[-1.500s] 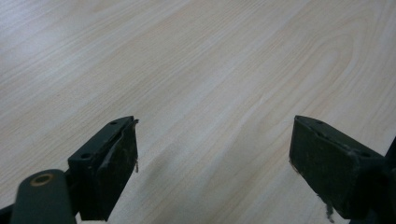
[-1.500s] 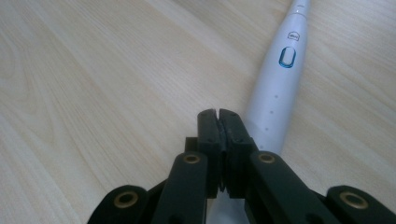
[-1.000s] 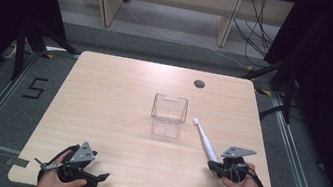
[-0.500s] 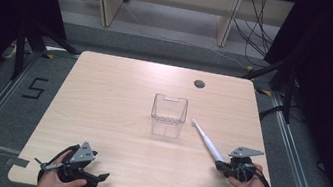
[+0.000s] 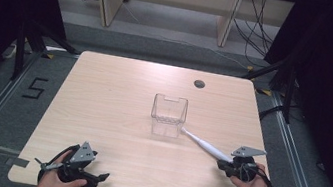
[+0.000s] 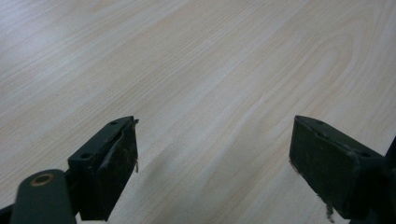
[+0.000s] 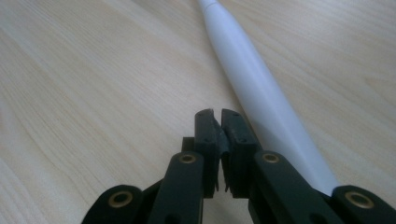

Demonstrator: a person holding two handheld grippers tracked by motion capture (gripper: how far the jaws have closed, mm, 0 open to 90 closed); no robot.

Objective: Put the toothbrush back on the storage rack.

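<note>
Electric toothbrush (image 5: pixel 206 146) flat on the counter (image 5: pixel 118 96), head end touching the clear plastic bin (image 5: pixel 168 115).
That bin sits mid-counter and looks empty. Right gripper (image 7: pixel 220 122) beside the white handle, fingers nearly closed with only a slit between, gripping nothing; they've just been opening slightly. Left gripper (image 6: pixel 212 154) rests near the counter's front edge, fingers wide apart.

The high view looks forward and down over the table (image 5: pixel 115 116). Each gripper view skims low, close over that same tabletop.

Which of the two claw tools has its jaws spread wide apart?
The left gripper, near the table's front-left corner, stands open over bare wood. The right gripper has its jaws nearly together, beside the white toothbrush.
</note>
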